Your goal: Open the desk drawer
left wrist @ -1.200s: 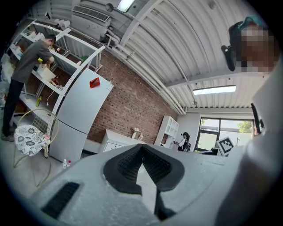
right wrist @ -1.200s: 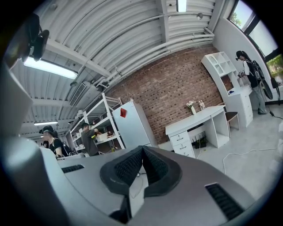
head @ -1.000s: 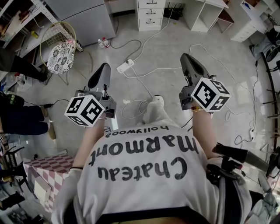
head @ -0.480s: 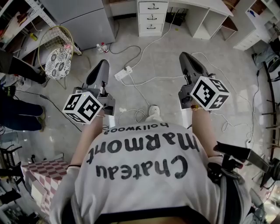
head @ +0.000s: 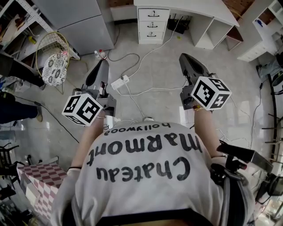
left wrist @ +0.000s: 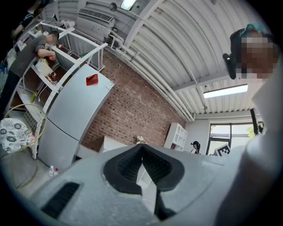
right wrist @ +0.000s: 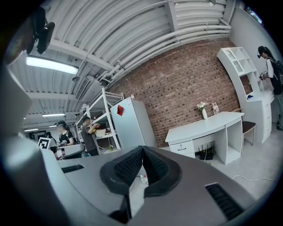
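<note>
A white curved desk [head: 190,6] stands at the far edge of the grey floor [head: 168,66], well apart from both tools, with its stack of three white drawers [head: 153,24] under the desktop's left end. The grey left gripper [head: 102,64] and grey right gripper [head: 183,57] each have their jaws pressed together on nothing. On arrival, one gripper should probably part its jaws, meet a drawer handle squarely, clamp it and pull straight out.

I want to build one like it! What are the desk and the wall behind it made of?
Desk: probably painted or laminated board. It is smooth, matte white, with flat panels, but I can't be sure. Wall: bare brick, rough and reddish brown, with pale mortar lines showing.
</note>
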A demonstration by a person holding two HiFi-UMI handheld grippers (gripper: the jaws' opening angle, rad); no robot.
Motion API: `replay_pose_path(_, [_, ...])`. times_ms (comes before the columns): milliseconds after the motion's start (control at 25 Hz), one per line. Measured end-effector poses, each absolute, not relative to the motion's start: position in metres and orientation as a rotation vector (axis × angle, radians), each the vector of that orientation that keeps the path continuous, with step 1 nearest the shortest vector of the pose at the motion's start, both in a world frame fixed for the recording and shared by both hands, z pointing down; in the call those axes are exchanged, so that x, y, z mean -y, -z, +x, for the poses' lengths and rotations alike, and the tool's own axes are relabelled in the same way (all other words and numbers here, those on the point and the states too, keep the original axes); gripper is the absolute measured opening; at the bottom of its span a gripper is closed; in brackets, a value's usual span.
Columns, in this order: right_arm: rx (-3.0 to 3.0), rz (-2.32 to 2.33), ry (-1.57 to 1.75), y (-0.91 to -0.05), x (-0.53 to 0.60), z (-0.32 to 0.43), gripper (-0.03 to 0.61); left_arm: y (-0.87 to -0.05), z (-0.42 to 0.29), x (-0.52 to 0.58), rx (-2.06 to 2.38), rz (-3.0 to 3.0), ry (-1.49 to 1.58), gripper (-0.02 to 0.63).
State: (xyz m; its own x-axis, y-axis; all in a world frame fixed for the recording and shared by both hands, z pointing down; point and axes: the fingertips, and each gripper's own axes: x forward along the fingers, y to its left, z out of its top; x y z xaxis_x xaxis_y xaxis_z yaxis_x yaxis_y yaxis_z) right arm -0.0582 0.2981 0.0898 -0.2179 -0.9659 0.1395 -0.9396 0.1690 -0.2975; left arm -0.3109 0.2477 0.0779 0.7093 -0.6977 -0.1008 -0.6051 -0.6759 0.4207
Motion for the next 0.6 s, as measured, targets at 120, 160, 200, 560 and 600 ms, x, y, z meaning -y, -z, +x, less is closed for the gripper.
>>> replay_pose_path(120, [-2.359,-1.888,0.500,-0.092,-0.284,-0.039,0.014,-0.076,-0.293,-0.240,1.037,2.567,0.369,0.015])
replay_pose_path(160, [-2.361,-1.882,0.503,-0.093,-0.280,-0.033,0.014,-0.076,-0.288,-0.238,1.044,2.569,0.368,0.015])
replay_pose_path(200, [-2.358,-1.879,0.509,-0.094,-0.277,-0.027,0.014,-0.077,-0.283,-0.236,1.049,2.569,0.362,0.015])
replay_pose_path(560, [-2.293,-1.921,0.566,-0.109,-0.281,0.008,0.014,-0.087,-0.266,-0.217,1.027,2.514,0.322,0.015])
replay_pose_path(600, [-2.266,-1.921,0.585,-0.112,-0.282,0.014,0.015,-0.087,-0.263,-0.215,1.017,2.510,0.326,0.015])
